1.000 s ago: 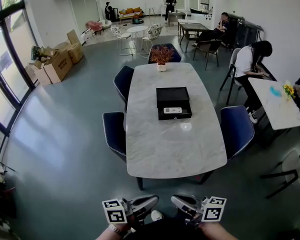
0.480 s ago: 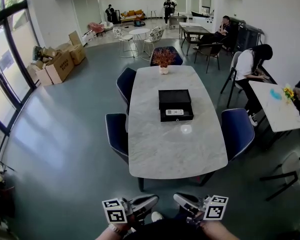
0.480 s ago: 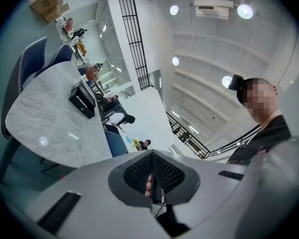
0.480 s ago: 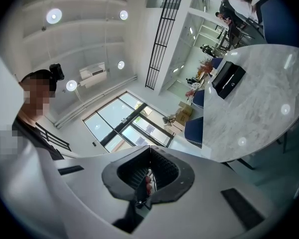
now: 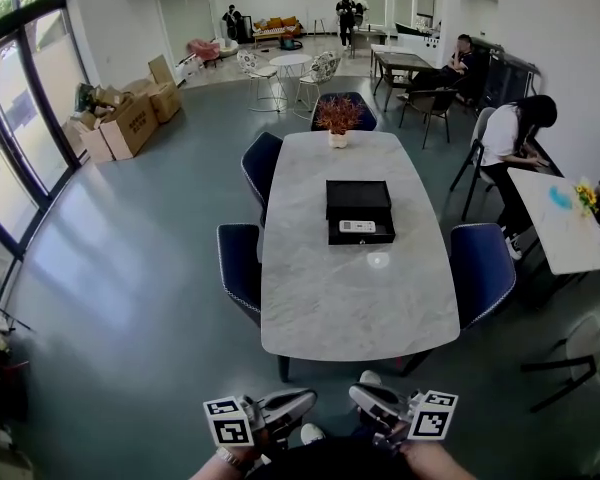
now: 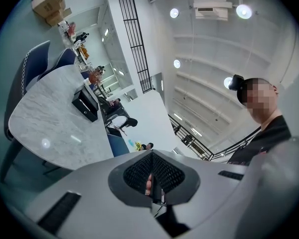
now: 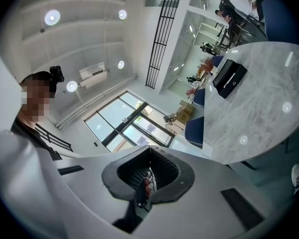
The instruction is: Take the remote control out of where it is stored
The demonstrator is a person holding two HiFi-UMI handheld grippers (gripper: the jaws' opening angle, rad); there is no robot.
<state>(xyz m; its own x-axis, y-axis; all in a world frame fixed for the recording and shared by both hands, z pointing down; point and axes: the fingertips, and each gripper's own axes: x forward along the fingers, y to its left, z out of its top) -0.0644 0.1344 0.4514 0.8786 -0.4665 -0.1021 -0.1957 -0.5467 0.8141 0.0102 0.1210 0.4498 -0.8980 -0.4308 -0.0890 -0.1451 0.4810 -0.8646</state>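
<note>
A black storage box point(image 5: 359, 201) sits open in the middle of the long marble table point(image 5: 350, 298). A small light remote control point(image 5: 358, 226) lies in the box's near part. The box also shows far off in the left gripper view point(image 6: 86, 102) and in the right gripper view point(image 7: 229, 78). My left gripper point(image 5: 313, 397) and right gripper point(image 5: 352, 393) are held side by side at the bottom of the head view, well short of the table's near end. Both have their jaws together with nothing between them, as seen for the left gripper point(image 6: 152, 153) and the right gripper point(image 7: 150, 147).
Dark blue chairs point(image 5: 242, 258) point(image 5: 482, 258) stand along both sides of the table, and a potted plant point(image 5: 338, 118) is at its far end. A person sits at a second table point(image 5: 558, 223) on the right. Cardboard boxes point(image 5: 130, 118) are stacked at the left by the windows.
The table and box have shifted slightly right and down in the head view as the camera moved. Both grippers stay in the same spot, still shut.
</note>
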